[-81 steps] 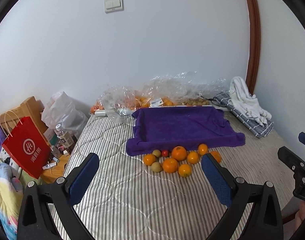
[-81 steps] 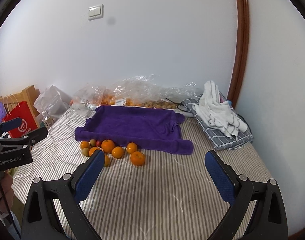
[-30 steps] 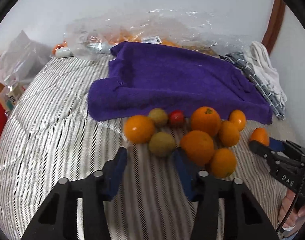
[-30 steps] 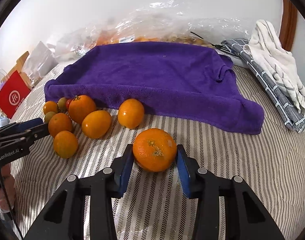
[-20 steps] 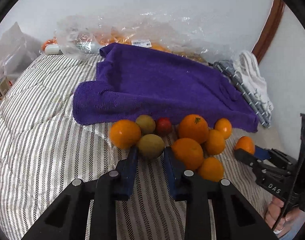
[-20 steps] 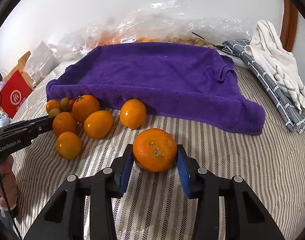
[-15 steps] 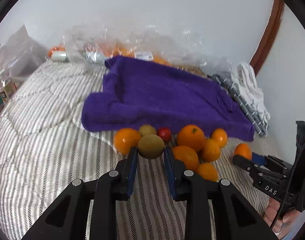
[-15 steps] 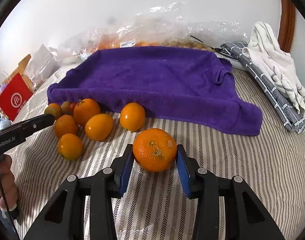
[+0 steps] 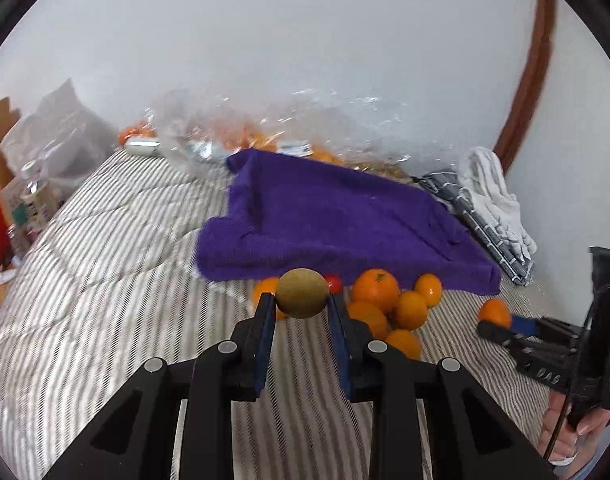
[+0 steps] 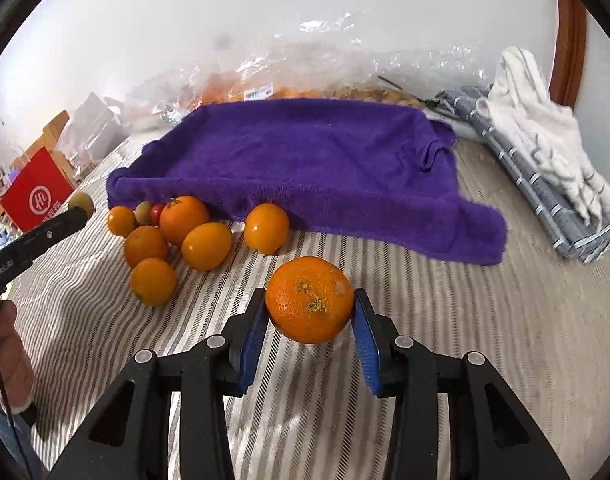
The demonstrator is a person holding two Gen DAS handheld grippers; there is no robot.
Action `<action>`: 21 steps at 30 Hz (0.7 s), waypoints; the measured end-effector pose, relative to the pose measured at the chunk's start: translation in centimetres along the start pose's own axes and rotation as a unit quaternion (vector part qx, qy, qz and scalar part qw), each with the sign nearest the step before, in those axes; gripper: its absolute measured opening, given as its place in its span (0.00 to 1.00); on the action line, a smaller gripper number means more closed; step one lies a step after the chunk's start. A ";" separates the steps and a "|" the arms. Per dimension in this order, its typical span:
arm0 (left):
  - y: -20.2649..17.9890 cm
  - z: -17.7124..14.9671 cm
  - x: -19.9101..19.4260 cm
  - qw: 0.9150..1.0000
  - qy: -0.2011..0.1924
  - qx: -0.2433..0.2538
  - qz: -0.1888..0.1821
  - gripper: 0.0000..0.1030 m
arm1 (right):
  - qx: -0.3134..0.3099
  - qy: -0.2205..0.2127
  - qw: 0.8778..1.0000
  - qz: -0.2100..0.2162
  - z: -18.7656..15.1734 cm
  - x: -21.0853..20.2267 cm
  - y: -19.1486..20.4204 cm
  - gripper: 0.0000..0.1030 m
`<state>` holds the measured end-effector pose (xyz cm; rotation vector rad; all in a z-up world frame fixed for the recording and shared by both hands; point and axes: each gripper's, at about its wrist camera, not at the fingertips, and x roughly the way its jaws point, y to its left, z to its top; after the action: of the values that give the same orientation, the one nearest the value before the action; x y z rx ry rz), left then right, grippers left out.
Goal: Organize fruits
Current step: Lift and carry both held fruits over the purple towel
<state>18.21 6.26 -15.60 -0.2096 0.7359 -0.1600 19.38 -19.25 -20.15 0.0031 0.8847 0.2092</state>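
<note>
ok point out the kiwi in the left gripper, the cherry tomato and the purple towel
kiwi (image 9: 301,293): left wrist view, middle of its brownish skin between the pads
cherry tomato (image 9: 334,282): left wrist view, its visible red top
purple towel (image 10: 317,152): right wrist view, flat middle of the cloth

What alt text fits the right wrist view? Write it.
The right gripper holds an orange above a striped bed. Behind it lie loose oranges and a purple towel; the left gripper holds a kiwi at far left.

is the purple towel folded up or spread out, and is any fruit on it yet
Spread out. The purple towel lies open on the striped bed, edges bunched up. No fruit shows on it; the loose oranges sit on the bed along its front edge.
</note>
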 end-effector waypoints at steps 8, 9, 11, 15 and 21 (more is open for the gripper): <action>-0.2 4.0 -4.9 0.999 -0.025 0.015 0.033 0.25 | -0.005 -0.034 0.999 -0.018 5.1 -4.4 -2.0 0.40; -0.4 4.9 -5.2 0.999 -0.029 0.015 0.031 0.25 | -0.008 -0.040 0.999 -0.019 5.8 -4.6 -2.1 0.40; -0.7 6.2 -5.1 0.999 -0.034 0.012 0.024 0.25 | -0.011 -0.051 0.998 -0.019 7.4 -4.9 -2.4 0.40; -2.3 8.8 -3.0 0.999 -0.044 0.014 0.024 0.25 | -0.006 -0.067 0.998 -0.015 10.6 -4.3 -3.1 0.40; -4.5 11.2 3.2 0.999 -0.036 0.019 0.025 0.25 | 0.040 -0.073 0.996 0.014 14.0 -0.9 -4.2 0.40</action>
<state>27.86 2.65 -8.51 -0.1601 0.6660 -0.1177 30.36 -22.33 -10.96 0.1036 0.7470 0.1979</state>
